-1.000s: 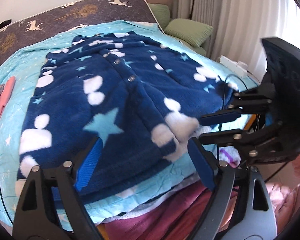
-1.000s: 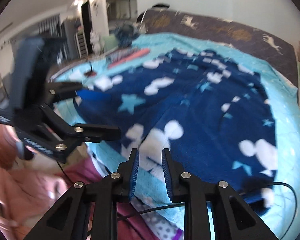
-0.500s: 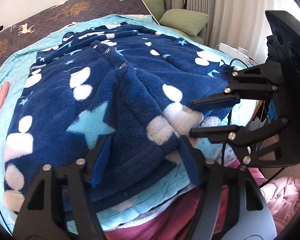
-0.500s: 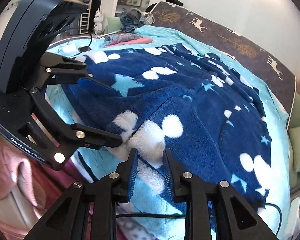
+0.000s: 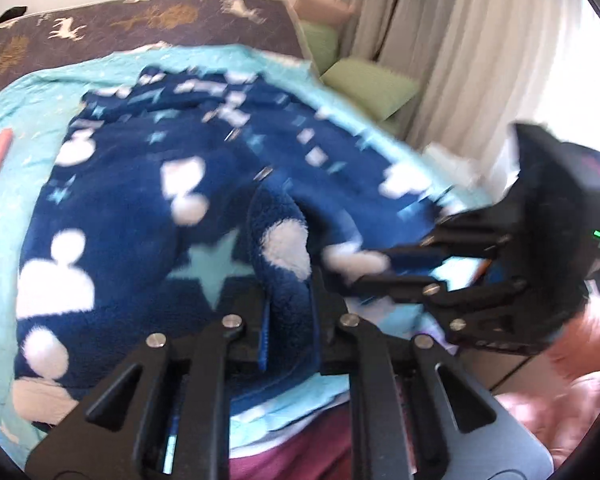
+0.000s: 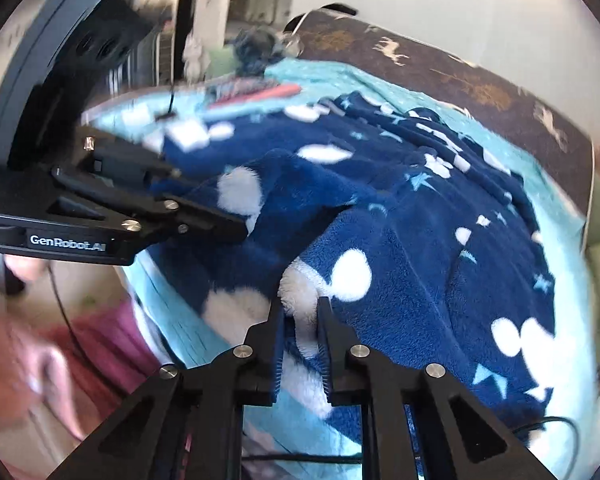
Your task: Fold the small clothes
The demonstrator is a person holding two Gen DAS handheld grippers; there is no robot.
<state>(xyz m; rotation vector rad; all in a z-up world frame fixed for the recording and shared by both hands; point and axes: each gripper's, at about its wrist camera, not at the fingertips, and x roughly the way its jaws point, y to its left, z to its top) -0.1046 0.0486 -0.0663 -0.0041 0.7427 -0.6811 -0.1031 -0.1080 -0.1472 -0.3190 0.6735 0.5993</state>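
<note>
The fleece garment [image 5: 148,216], navy with white blobs and pale stars, lies spread on the turquoise bedspread [image 5: 16,120], its near hem at the bed's front edge, close to you. A second ago your left gripper [image 5: 290,320] stood wide open over that hem; now its jaws have come in on a ridge of fleece, which stands up between the blue pads as a thick fold. Your right gripper [image 6: 300,332] was already narrow and hovering; now it pinches the white fluffy edge of the hem, with cloth bunched between the fingers.

So you have both near corners of the hem in hand, the two grips close beside each other along the front edge. That probably means the grasp step is finished and the first fold can start: lifting the hem and carrying it toward the dark deer-print headboard [image 5: 140,20]. The fabric is thick and plush, so it may slip or drag the bedspread with it. Both views are blurred, so how deeply each jaw bites is hard to tell.
</note>
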